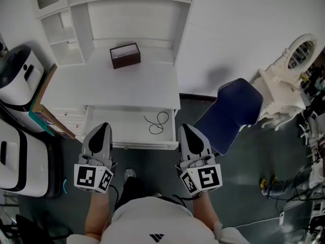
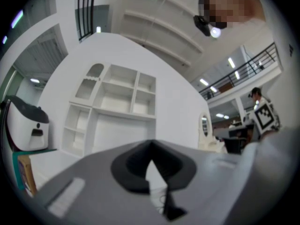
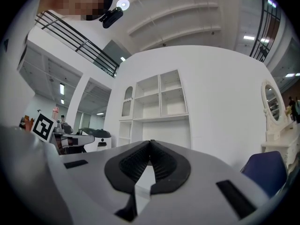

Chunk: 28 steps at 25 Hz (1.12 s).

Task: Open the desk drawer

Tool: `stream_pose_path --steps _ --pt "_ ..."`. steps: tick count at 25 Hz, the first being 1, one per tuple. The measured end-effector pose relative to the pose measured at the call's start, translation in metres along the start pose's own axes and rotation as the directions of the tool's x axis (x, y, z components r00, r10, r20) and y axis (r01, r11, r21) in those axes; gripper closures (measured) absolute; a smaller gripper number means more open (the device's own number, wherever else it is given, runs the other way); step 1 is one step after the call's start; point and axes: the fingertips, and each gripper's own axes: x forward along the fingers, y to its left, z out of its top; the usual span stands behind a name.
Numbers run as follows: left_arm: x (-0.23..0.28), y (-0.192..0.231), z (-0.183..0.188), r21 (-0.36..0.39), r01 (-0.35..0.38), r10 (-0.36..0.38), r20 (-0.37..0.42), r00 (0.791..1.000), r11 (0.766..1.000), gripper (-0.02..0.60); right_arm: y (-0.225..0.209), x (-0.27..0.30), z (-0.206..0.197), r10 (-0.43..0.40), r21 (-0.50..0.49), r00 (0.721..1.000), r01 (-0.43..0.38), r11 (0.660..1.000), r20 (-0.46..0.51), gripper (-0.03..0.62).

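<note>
Head view, centre frame: the drawer of the white desk stands pulled out, its front edge at the bottom of the opening. Inside lies one thing only, a looped black cable, toward its right end.

Below that front edge sit both tools. The left gripper overlaps the drawer's lower-left corner and the right gripper its lower-right corner. Whether either touches the front I can't tell from here. Their own views settle the jaws: both pairs are clenched tip to tip, with nothing between the pads – just white desk showing through the narrow gap behind the tips.

On the desktop above there is a small dark box, open-topped, standing alone beneath the empty shelves.

Now the crowding. To the right a blue chair angles in, its near corner close beside the right gripper (tight on that side). Further right is a white vanity with an oval mirror, well apart. On the left, flat boards lean against the desk's side. Beside them is a white-and-black appliance, and under it in the frame a white case. At bottom centre a shoe is planted on the dark floor between the two grippers – directly below the drawer's front.
</note>
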Motion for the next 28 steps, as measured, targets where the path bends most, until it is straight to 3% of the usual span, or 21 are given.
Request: stream_pose_path --steps 28 --pt "-0.013 -0.02 -0.002 -0.03 0.028 -0.028 0.002 1.0 0.999 0.575 -0.004 -0.028 0.001 -0.047 0.019 0.999 0.047 0.999 0.008 0.593"
